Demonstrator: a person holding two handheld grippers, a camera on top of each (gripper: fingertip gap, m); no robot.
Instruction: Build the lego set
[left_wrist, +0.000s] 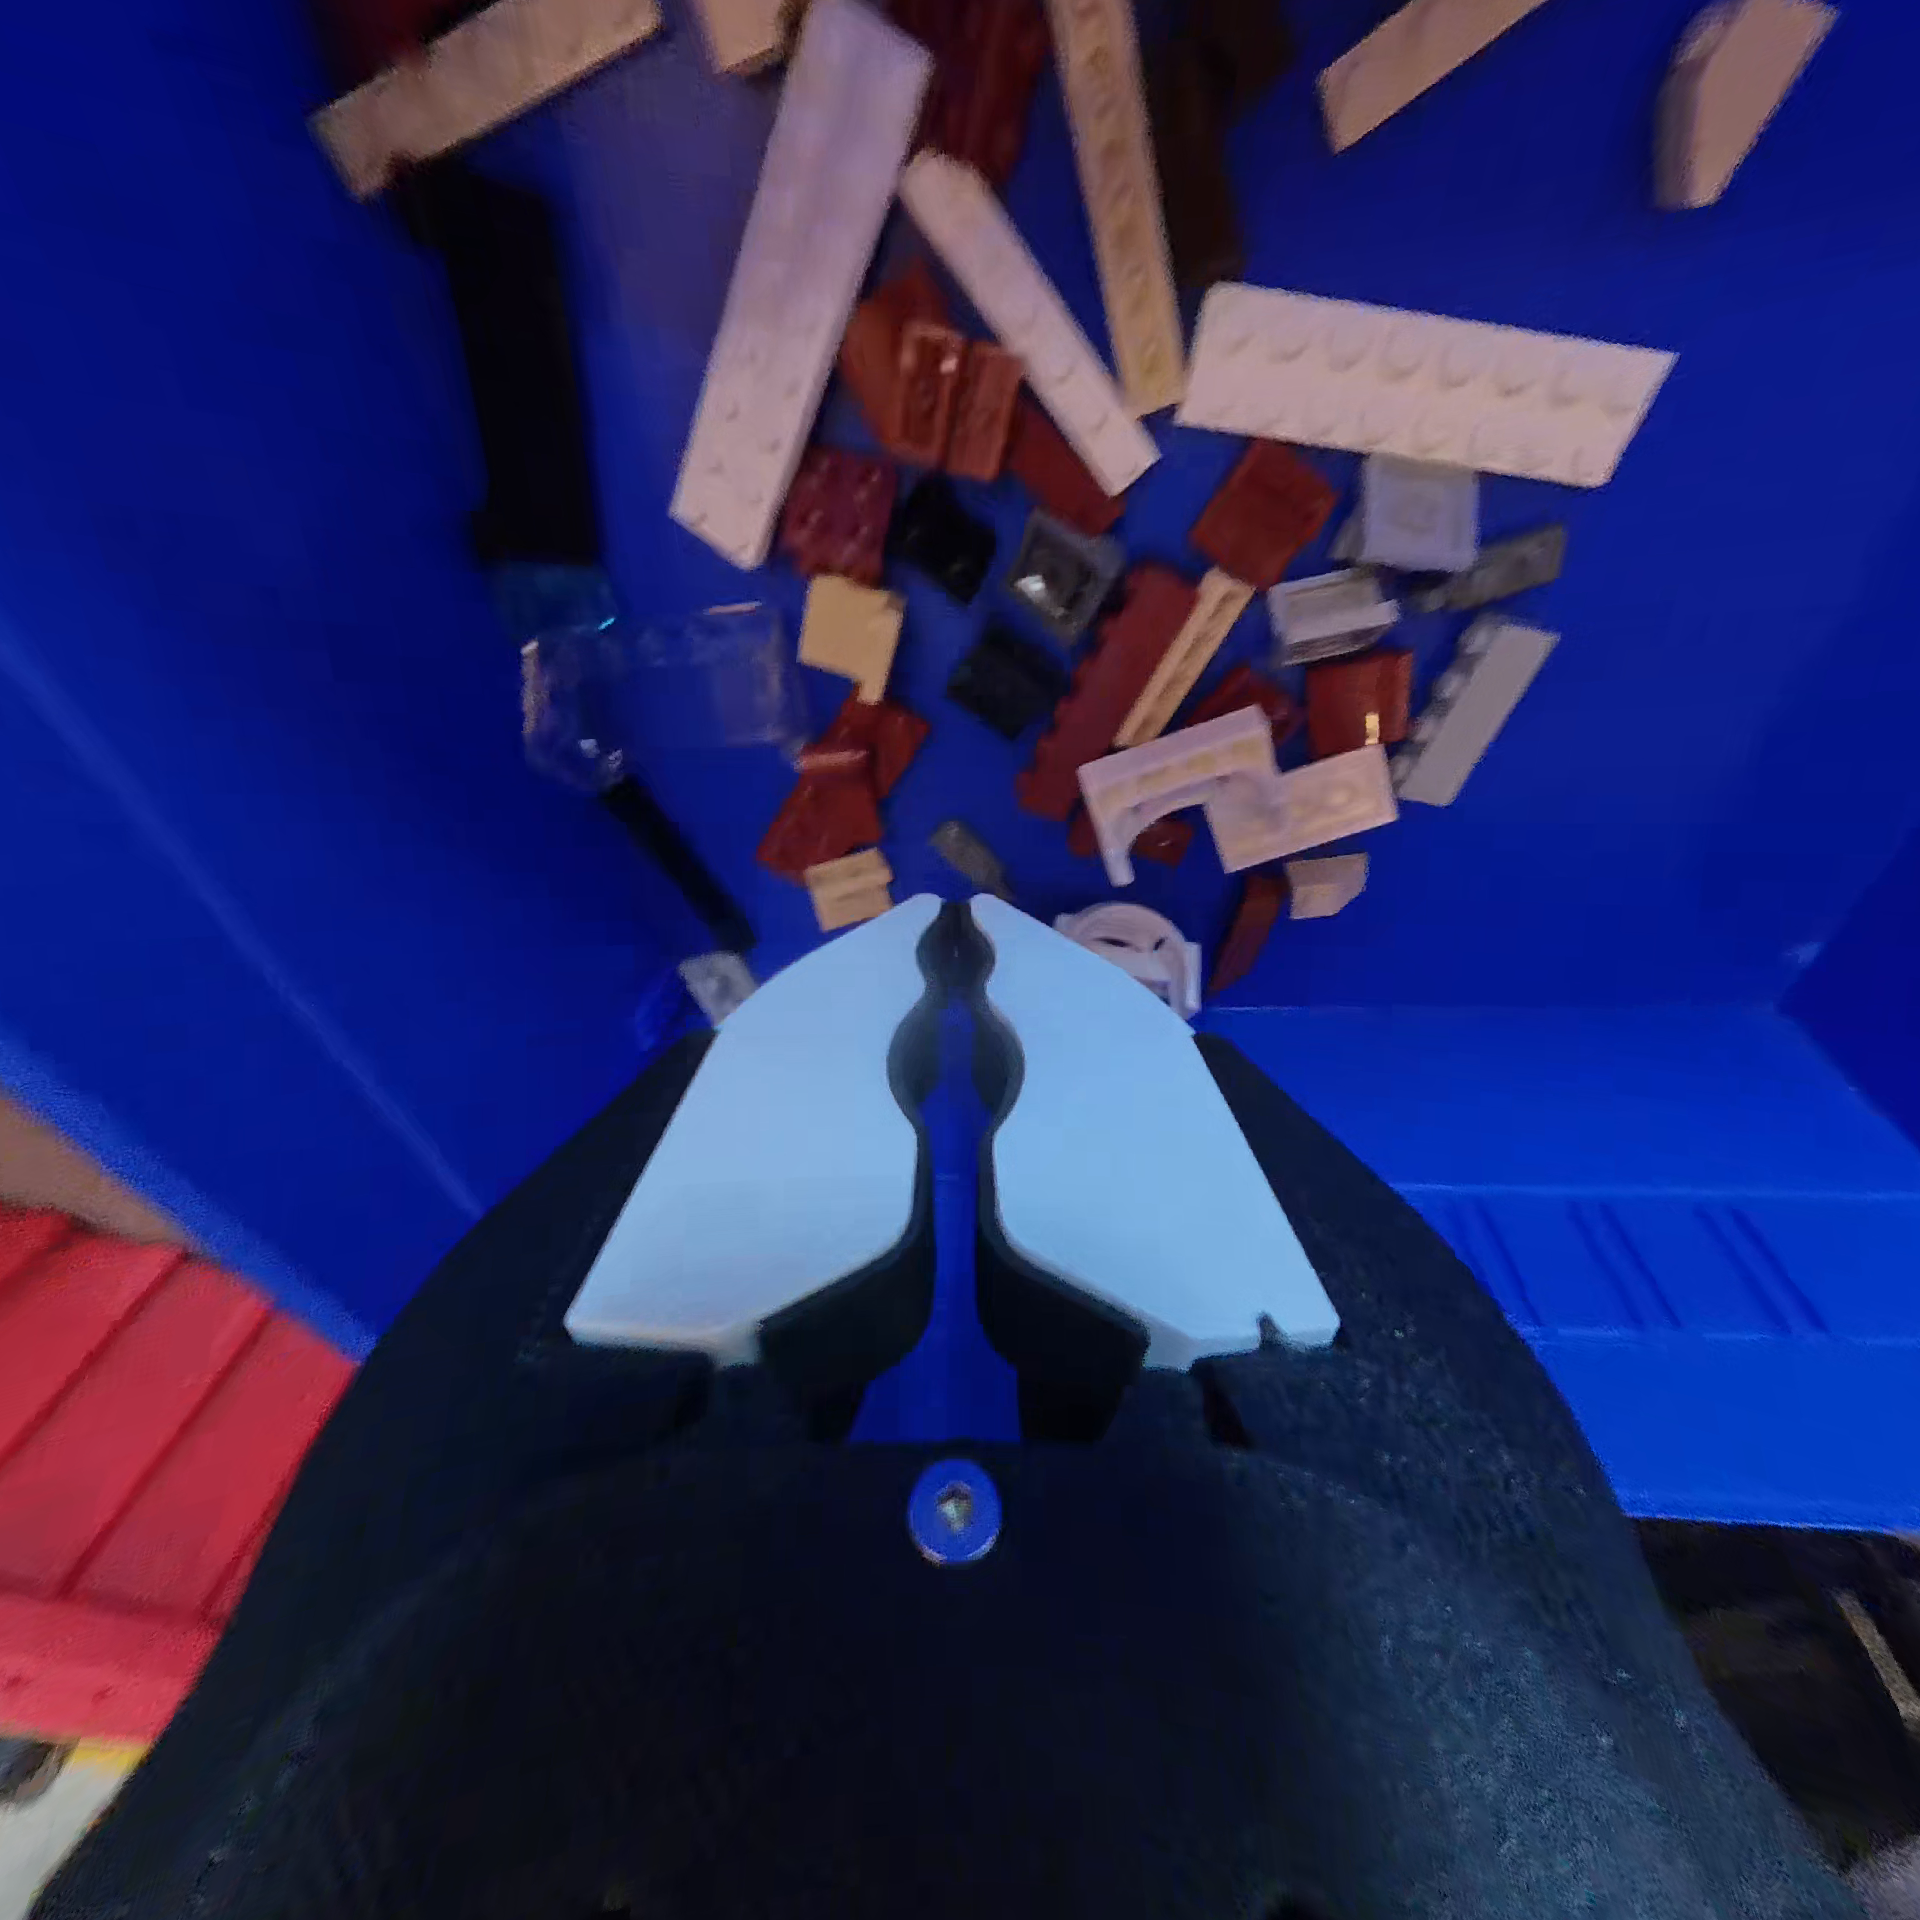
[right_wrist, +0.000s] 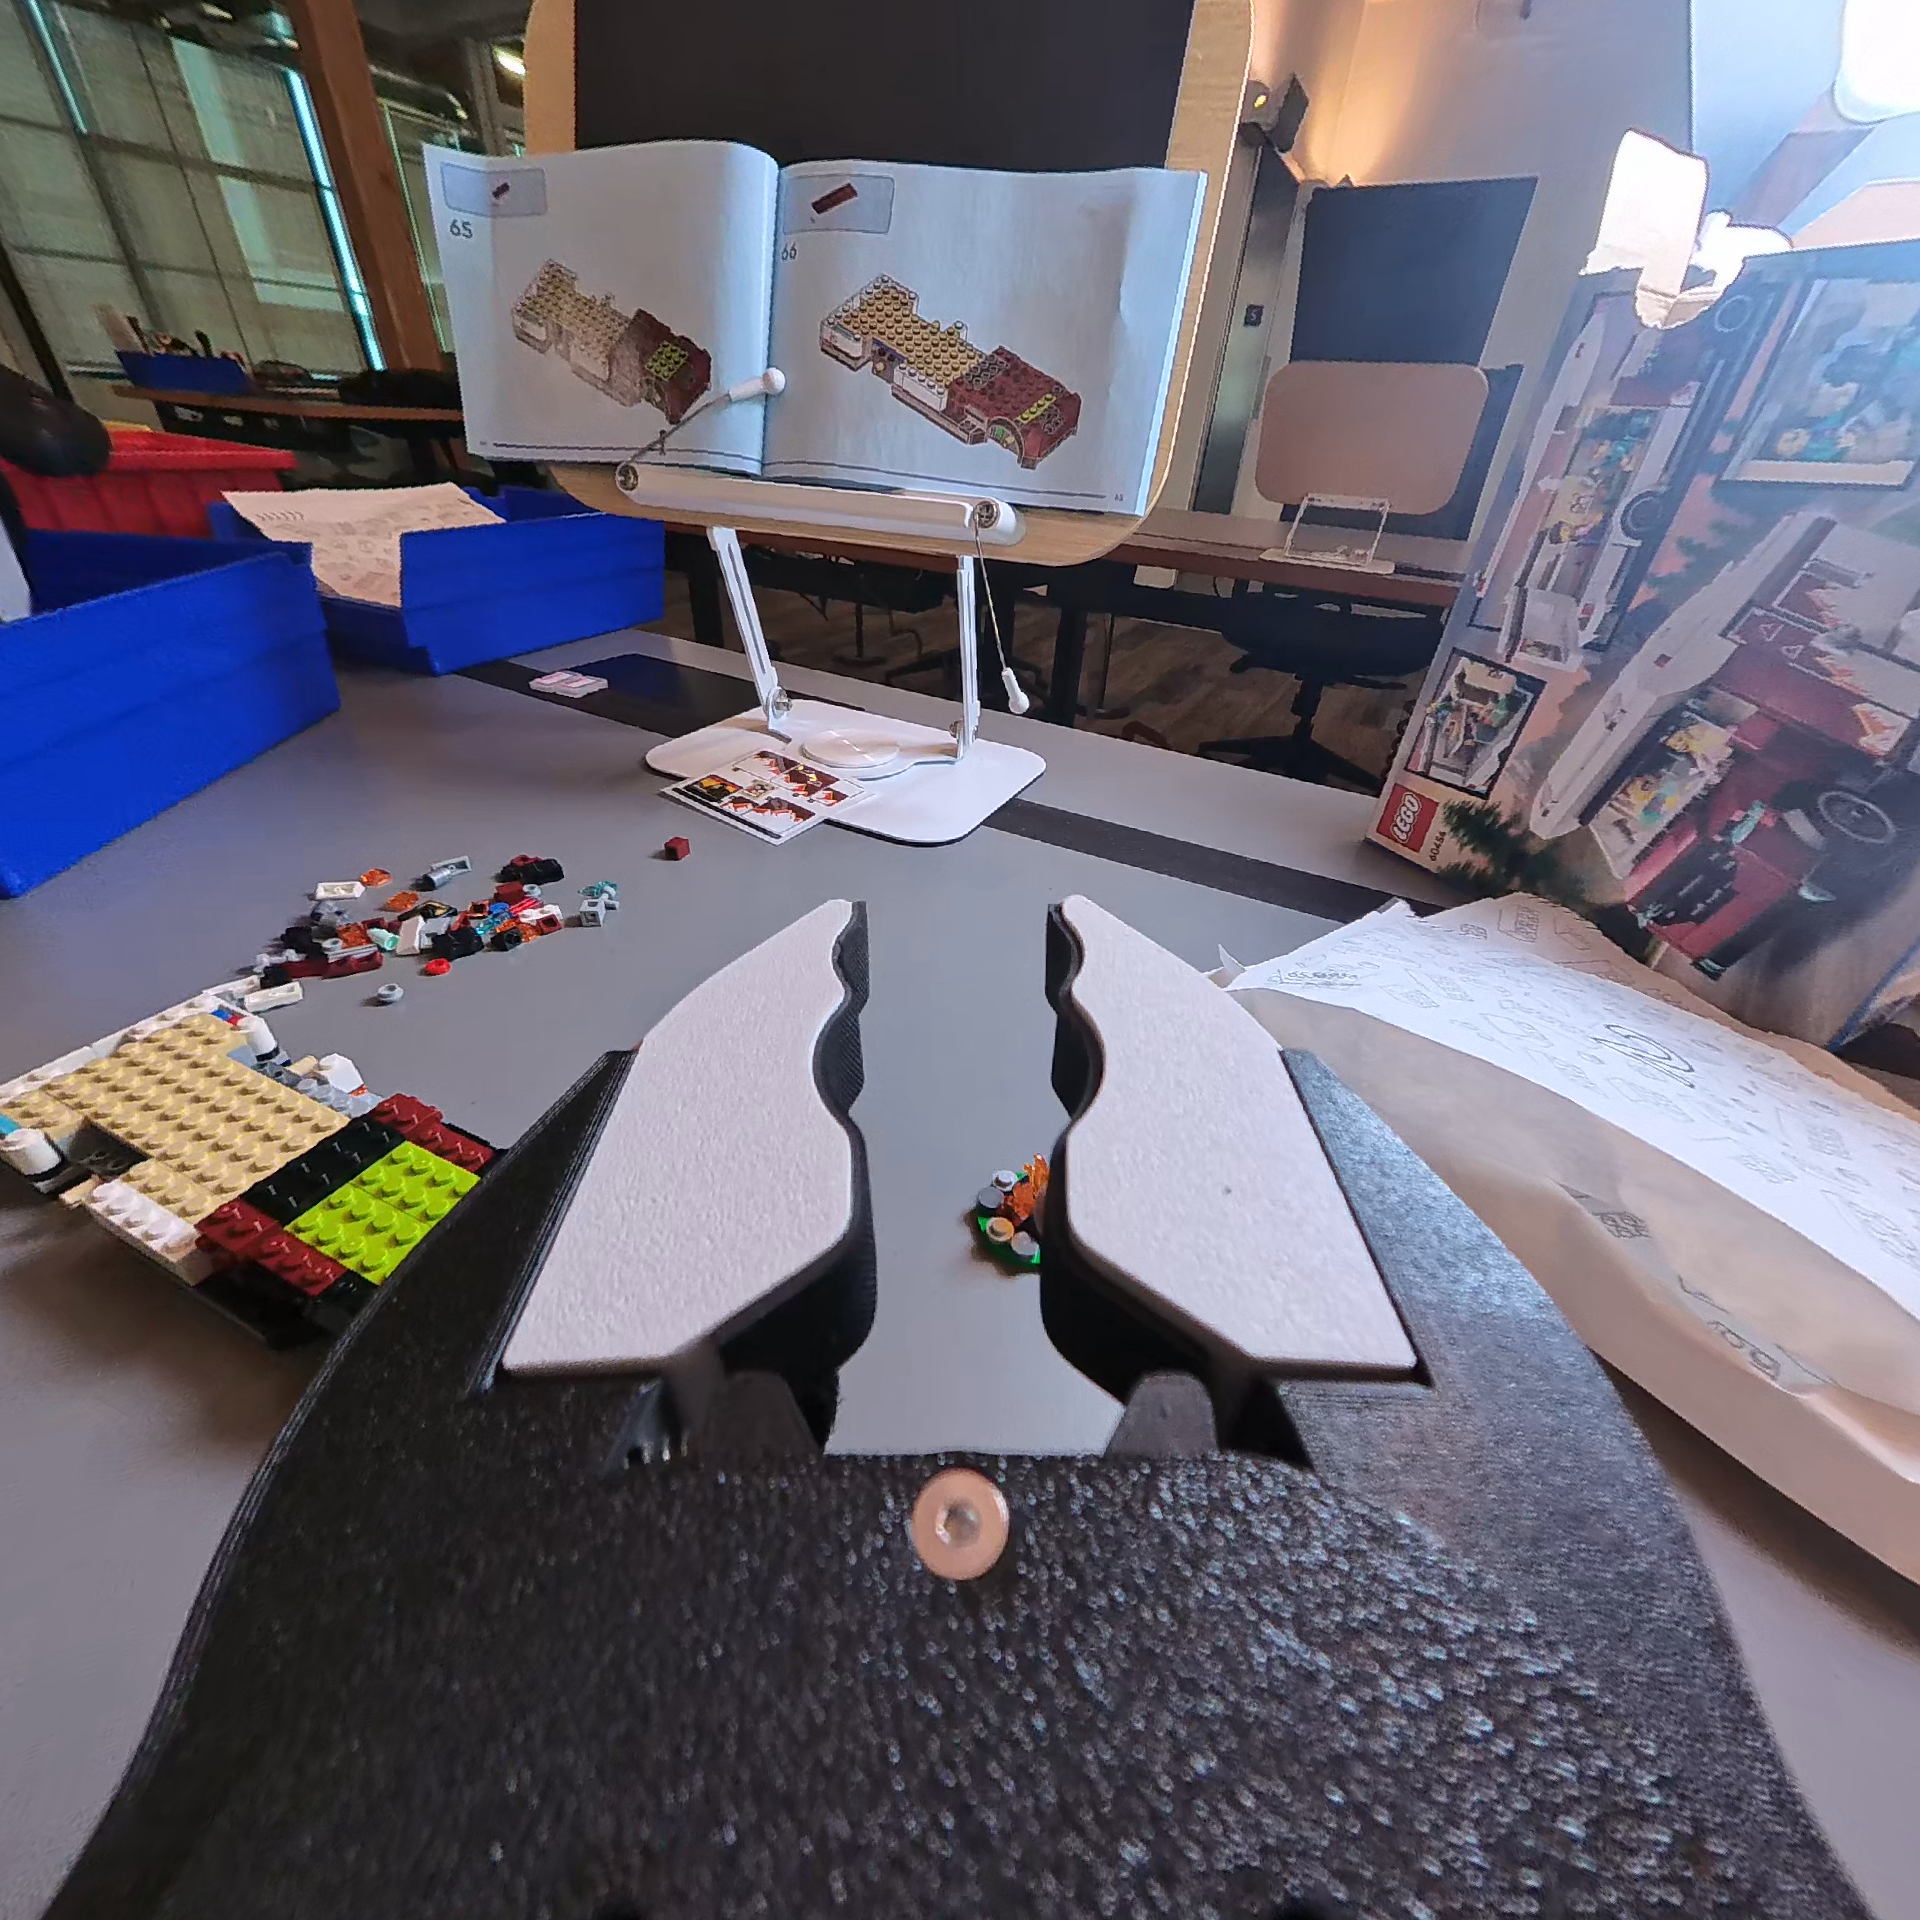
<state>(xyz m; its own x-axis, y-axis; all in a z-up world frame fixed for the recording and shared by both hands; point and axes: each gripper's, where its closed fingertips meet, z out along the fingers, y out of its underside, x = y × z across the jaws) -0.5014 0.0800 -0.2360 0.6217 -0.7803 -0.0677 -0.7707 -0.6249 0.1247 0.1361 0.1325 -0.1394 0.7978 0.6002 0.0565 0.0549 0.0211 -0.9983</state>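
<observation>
The grey worktop (right_wrist: 935, 862) carries a white book stand (right_wrist: 862, 764); left of the stand lie loose small bricks (right_wrist: 447, 920), a part-built brick model (right_wrist: 229, 1153) and blue bins (right_wrist: 156, 665); right of it, paper bags (right_wrist: 1558, 1122) and a box (right_wrist: 1714, 623).

— Where does the left wrist view look from?
— Close above a blue bin (left_wrist: 312, 727), facing down onto loose bricks (left_wrist: 1039, 582) on its floor.
— And the right?
— Low over the grey table (right_wrist: 727, 935), facing level toward a book stand (right_wrist: 842, 769) at the far edge.
— Any overlap?
— None I can tell.
</observation>
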